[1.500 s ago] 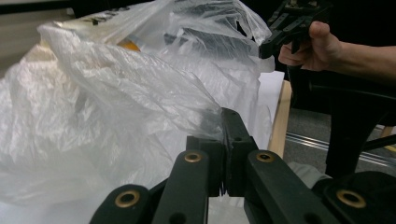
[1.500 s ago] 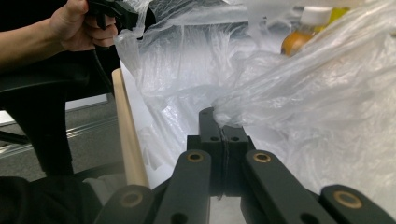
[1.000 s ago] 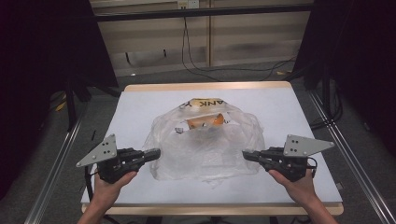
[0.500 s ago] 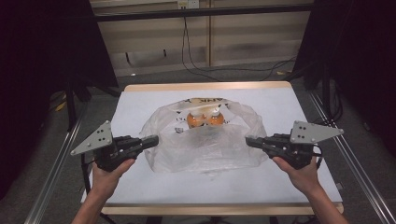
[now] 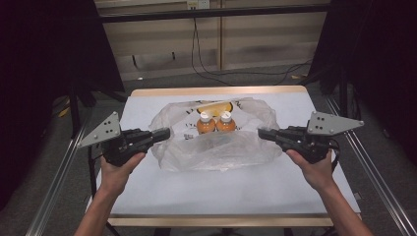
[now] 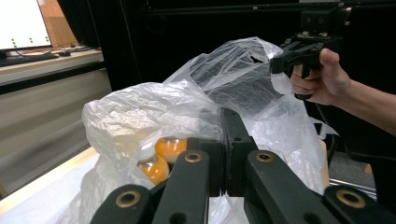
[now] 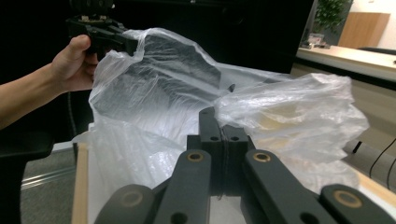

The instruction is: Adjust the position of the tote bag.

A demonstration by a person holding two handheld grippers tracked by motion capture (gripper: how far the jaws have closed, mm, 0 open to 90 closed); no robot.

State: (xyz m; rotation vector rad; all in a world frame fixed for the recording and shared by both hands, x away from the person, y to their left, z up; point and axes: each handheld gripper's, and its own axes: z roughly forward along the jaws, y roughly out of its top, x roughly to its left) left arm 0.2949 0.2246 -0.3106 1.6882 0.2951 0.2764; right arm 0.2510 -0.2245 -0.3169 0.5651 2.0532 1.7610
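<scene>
Left hand-held gripper (image 5: 166, 132) and right hand-held gripper (image 5: 262, 133) each clamp a side of the plastic bag (image 5: 216, 147). Pulled apart, probably to spread the mouth; two orange bottles (image 5: 216, 123) sit inside, over the bench (image 5: 236, 187).

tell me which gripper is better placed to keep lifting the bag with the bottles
Neither alone. The left gripper and the right gripper are each shut on one side of the plastic bag, level with each other, with the two orange bottles centred between, so lift with both.

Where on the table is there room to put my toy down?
The table is bare along its near edge, in front of the plastic bag. Thin bare strips run along its left and right edges. The middle is crowded: the bag holds two bottles, gripped by both grippers.
</scene>
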